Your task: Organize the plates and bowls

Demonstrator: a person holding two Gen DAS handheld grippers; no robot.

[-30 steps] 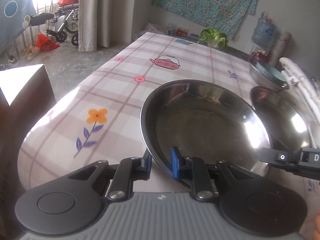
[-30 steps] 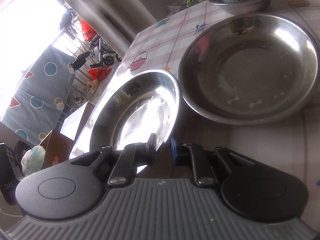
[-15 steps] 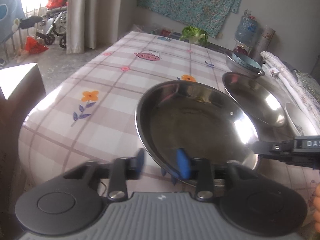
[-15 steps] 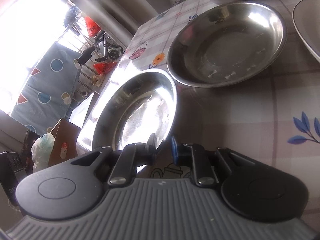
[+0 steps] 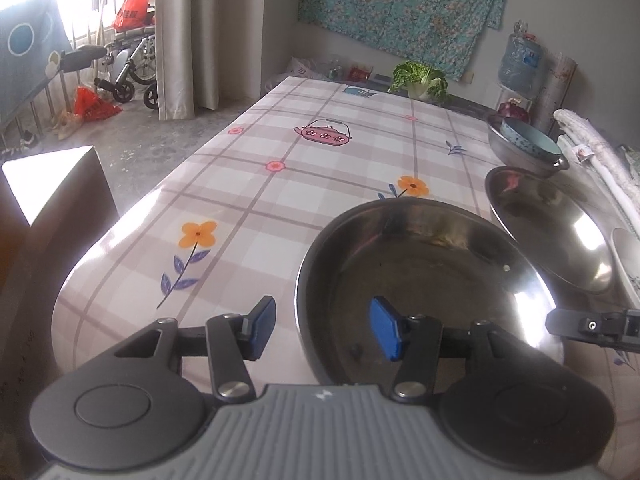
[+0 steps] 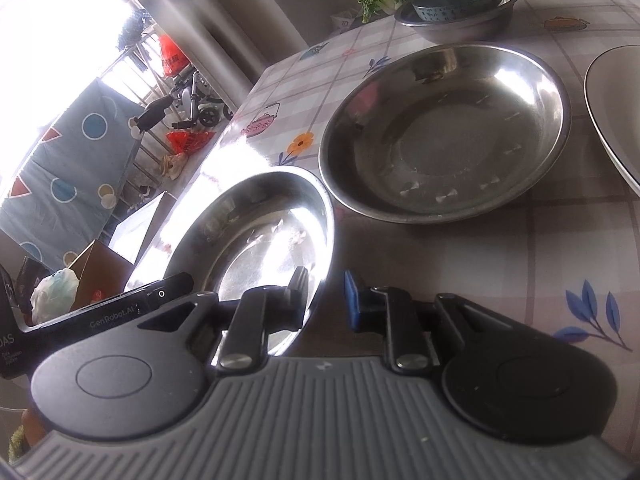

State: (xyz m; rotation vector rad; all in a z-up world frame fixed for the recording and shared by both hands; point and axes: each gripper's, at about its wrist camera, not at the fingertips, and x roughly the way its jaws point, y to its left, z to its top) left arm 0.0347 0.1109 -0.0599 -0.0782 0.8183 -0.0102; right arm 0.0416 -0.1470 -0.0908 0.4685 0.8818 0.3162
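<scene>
Left wrist: left hand-held gripper (image 5: pixel 322 330) released, straddling steel plate (image 5: pixel 432 296) rim; bigger steel plate (image 5: pixel 552 232) just beyond.

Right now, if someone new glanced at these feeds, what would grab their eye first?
Probably the shiny steel plate near the table's front edge, its rim sitting between the open pads of the left tool while the right tool straddles its other side. Just behind it lies a larger steel plate, and farther back a blue bowl nests in a steel basin. The flowered checked tablecloth stands out too.
</scene>
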